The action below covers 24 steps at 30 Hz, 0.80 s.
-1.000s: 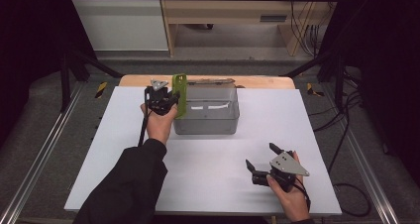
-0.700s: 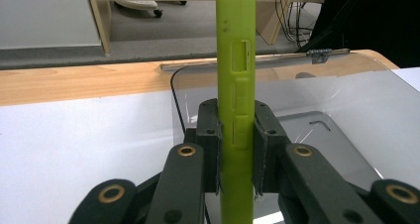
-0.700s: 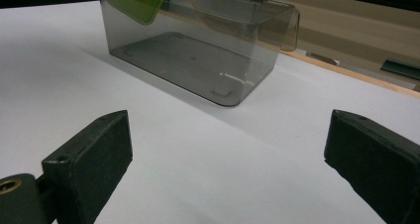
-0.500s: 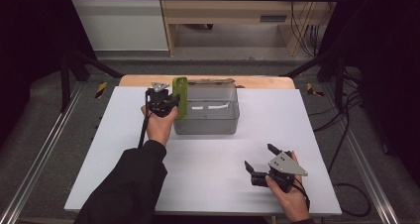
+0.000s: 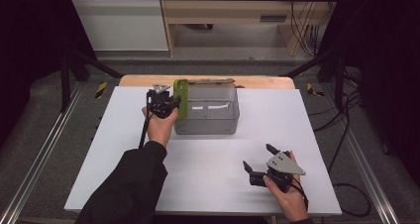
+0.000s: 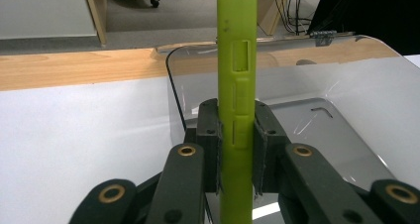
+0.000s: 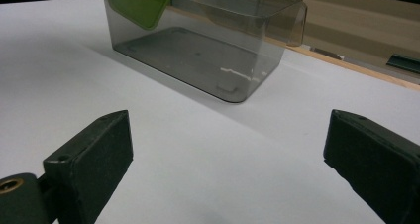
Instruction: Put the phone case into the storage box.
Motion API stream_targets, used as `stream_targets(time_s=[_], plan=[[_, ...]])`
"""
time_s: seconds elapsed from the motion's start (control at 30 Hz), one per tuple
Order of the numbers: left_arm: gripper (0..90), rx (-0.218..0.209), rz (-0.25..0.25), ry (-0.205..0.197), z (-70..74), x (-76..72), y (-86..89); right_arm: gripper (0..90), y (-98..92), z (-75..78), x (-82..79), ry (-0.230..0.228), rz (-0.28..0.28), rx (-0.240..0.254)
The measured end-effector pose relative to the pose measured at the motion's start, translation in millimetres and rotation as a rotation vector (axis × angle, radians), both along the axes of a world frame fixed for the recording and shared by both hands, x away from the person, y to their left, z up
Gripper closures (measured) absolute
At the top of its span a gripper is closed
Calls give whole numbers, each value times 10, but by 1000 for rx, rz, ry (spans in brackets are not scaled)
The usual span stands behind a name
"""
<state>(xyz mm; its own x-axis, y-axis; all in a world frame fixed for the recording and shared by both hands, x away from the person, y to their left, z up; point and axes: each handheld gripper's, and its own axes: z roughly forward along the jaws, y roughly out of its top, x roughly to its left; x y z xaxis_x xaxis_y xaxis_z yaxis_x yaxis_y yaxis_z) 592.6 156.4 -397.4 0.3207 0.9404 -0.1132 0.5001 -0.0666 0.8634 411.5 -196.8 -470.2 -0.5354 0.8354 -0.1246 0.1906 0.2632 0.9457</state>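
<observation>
High view: fixed above the person's side, facing forward and down, far enough to take in the whole white table (image 5: 208, 184). Left gripper view: rides the left gripper (image 6: 236, 149), very close, facing the clear box (image 6: 346, 85) and table's far wooden edge. Right gripper view: low over the table, facing the same box from farther off. All three share the box.

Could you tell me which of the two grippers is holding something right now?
The left gripper: its jaws clamp the green lid at the clear box, while the right gripper stands open over bare table.
</observation>
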Motion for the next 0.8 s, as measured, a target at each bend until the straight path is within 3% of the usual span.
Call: stream_targets(time_s=[0.8], plan=[[773, 1, -17, 19, -80, -4, -43, 59, 17, -8, 1, 4, 5, -19]])
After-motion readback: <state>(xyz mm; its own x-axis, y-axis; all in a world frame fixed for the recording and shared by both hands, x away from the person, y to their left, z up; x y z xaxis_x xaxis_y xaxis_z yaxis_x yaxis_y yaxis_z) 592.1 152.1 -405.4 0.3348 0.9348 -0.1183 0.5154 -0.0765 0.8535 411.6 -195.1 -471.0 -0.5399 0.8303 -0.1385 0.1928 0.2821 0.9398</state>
